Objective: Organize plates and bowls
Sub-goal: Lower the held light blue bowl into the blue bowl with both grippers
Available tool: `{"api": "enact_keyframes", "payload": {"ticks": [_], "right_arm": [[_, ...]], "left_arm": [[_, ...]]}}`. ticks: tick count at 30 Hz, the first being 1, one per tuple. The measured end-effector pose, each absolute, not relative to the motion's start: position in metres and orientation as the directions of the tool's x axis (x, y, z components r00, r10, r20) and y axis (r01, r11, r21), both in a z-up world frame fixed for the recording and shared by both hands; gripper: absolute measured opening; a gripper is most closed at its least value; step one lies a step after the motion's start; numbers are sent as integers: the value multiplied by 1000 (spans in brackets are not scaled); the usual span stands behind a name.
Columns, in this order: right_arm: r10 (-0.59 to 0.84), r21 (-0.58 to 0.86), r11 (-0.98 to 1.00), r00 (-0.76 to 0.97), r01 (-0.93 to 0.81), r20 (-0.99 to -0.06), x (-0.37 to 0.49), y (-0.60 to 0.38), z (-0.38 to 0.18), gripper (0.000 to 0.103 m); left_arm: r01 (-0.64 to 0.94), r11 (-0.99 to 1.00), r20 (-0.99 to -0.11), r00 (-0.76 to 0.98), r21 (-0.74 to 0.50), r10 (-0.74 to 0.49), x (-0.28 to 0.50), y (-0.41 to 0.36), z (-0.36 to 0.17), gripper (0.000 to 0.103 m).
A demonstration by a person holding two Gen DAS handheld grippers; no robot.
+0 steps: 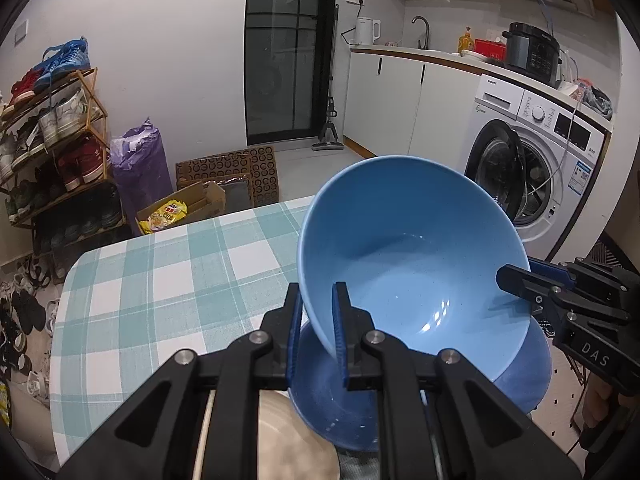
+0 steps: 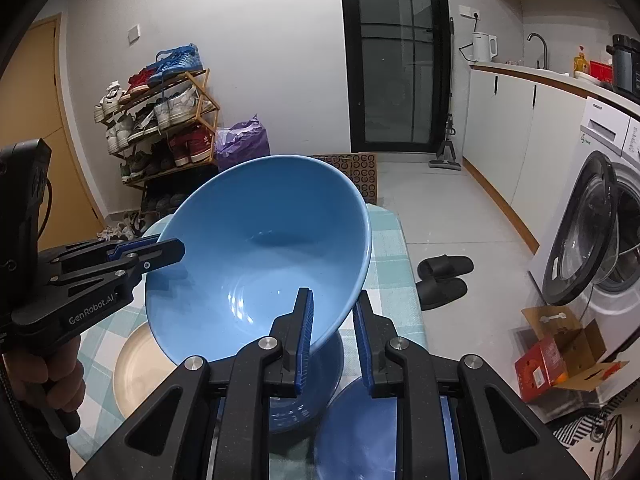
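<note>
A large blue bowl (image 1: 408,256) is held tilted in the air above the table, gripped on opposite rims. My left gripper (image 1: 318,332) is shut on its near-left rim. My right gripper (image 2: 332,336) is shut on the other rim, and it also shows in the left wrist view (image 1: 516,284). The bowl also shows in the right wrist view (image 2: 260,256). Below it sits a second blue bowl (image 1: 332,404), also seen in the right wrist view (image 2: 304,408). A cream plate (image 2: 140,372) lies on the left and a blue plate (image 2: 356,436) on the right.
The table has a green and white checked cloth (image 1: 168,280). A washing machine (image 1: 532,168) with its door open stands to the right. A shoe rack (image 1: 56,140), a purple bag and cardboard boxes stand beyond the table. Black slippers (image 2: 444,280) lie on the floor.
</note>
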State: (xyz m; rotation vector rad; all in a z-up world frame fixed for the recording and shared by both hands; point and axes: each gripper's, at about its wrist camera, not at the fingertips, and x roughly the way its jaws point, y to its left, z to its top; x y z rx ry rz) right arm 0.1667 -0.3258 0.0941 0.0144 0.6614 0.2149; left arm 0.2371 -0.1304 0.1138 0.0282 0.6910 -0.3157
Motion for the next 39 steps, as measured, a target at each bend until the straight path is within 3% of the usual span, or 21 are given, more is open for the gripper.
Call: {"api": "enact_keyframes", "payload": {"ticks": [39], "right_arm": [[196, 77, 975, 655, -206, -729, 176, -289, -1, 20]], "left_arm": [[240, 969, -709, 672, -63, -213, 232, -122, 38, 12]]}}
